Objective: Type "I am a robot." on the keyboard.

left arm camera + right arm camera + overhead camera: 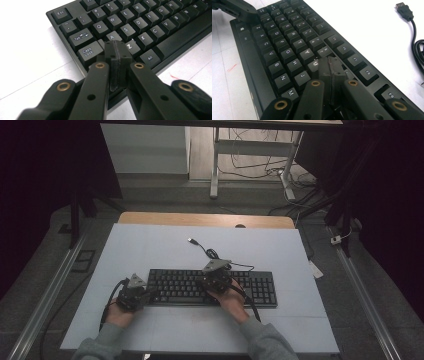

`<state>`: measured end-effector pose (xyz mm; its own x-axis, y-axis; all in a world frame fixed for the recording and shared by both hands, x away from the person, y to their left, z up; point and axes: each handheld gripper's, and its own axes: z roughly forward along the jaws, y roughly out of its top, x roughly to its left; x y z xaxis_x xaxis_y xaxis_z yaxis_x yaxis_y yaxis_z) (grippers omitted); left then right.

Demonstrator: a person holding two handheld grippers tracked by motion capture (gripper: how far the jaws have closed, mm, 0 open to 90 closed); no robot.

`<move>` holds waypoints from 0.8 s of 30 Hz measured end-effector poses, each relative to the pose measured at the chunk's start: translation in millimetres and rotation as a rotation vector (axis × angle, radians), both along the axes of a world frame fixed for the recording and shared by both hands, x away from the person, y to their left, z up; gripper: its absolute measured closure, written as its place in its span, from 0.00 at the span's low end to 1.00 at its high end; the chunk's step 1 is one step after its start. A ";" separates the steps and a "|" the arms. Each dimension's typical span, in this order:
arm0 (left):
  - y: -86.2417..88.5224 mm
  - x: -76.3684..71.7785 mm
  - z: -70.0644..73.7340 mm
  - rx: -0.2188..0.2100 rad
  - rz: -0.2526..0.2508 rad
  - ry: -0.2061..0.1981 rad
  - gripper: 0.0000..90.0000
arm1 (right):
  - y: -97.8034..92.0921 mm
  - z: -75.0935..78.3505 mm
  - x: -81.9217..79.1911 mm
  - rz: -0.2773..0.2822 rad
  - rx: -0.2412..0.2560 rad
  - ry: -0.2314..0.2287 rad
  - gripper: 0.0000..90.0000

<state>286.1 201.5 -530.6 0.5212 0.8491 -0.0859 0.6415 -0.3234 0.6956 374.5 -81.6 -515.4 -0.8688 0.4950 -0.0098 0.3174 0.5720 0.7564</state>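
Note:
A black keyboard [215,287] lies across the middle of the white table top [150,250]. My left gripper [150,294] is at the keyboard's left end, shut, its tips [117,48] resting over the keys between Caps Lock [87,51] and Z, just below A. My right gripper [216,279] is shut too, over the keyboard's middle; its tips [331,63] sit on the keys just right of U [315,64]. The left gripper's tip [242,11] reaches in over the keyboard's [287,50] far end in the right gripper view.
The keyboard's black cable [212,254] coils behind it, ending in a loose USB plug [192,240], also in the right gripper view [404,10]. White table surface lies all around. A wooden edge [205,219] runs along the back; desk legs and cables beyond.

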 end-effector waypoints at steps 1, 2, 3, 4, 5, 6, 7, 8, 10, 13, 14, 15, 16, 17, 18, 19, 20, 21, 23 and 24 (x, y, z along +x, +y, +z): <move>0.0 0.0 -0.1 0.000 0.000 0.000 0.98 | 0.0 0.2 0.0 -0.001 -0.003 -0.002 0.99; 0.0 0.0 -0.1 0.000 0.000 0.000 0.98 | 0.0 0.1 0.2 -0.001 -0.004 -0.003 0.99; 0.0 0.0 0.0 0.000 0.000 0.000 0.98 | 0.1 -0.1 0.4 0.001 -0.003 -0.003 0.99; 0.0 -0.1 0.0 0.001 0.000 0.000 0.98 | 0.3 -0.4 0.6 0.002 -0.004 -0.004 0.99; 0.0 -0.1 0.0 0.001 0.000 0.000 0.98 | 0.5 -0.6 0.7 0.002 -0.009 -0.005 0.99; -0.1 0.0 0.0 0.000 0.000 0.000 0.98 | 0.8 -0.9 0.9 0.002 -0.015 -0.006 0.99; 0.0 0.0 0.0 0.000 -0.001 0.000 0.98 | 1.1 -1.4 1.2 0.005 -0.016 -0.008 1.00; 0.0 0.0 0.0 0.000 -0.001 0.000 0.98 | 1.4 -1.4 1.2 0.004 -0.014 -0.004 0.99; 0.1 0.0 0.0 0.001 0.000 0.001 0.98 | 2.1 -1.7 1.3 0.006 -0.015 -0.006 1.00; -0.2 -0.1 0.0 0.002 0.001 -0.001 0.98 | 3.2 -4.3 1.8 0.005 -0.025 -0.002 1.00; -0.2 -0.1 0.0 0.002 0.001 -0.001 0.98 | 2.7 -4.1 2.5 0.002 -0.024 0.003 1.00; -0.2 -0.1 0.0 0.003 0.002 -0.001 0.98 | 2.6 -3.6 2.7 0.004 -0.023 0.002 1.00; -0.2 -0.1 0.0 0.003 0.002 -0.001 0.98 | 2.7 -2.8 2.3 0.005 -0.026 0.001 1.00; -0.2 -0.1 0.0 0.002 0.002 -0.001 0.98 | 2.6 -2.2 1.9 0.004 -0.025 -0.004 1.00; -0.1 -0.1 0.0 0.000 0.002 0.001 0.98 | 2.3 -1.5 1.3 0.002 -0.016 -0.008 1.00; -0.1 -0.1 0.0 0.000 0.002 0.001 0.98 | 1.8 -0.1 1.2 0.001 -0.011 -0.014 1.00; -0.1 -0.3 0.2 -0.002 0.002 -0.001 0.98 | 1.4 1.3 0.6 0.001 0.001 -0.022 1.00; -0.2 -0.4 0.5 -0.001 0.003 -0.003 0.98 | 0.6 3.7 -0.2 0.000 0.012 -0.029 1.00; 0.1 -0.4 1.3 -0.005 0.007 -0.011 0.98 | -1.3 8.0 -1.4 0.001 0.033 -0.041 1.00; 0.6 -0.7 2.3 -0.011 0.007 -0.014 0.98 | -3.1 10.8 -2.2 0.002 0.041 -0.044 1.00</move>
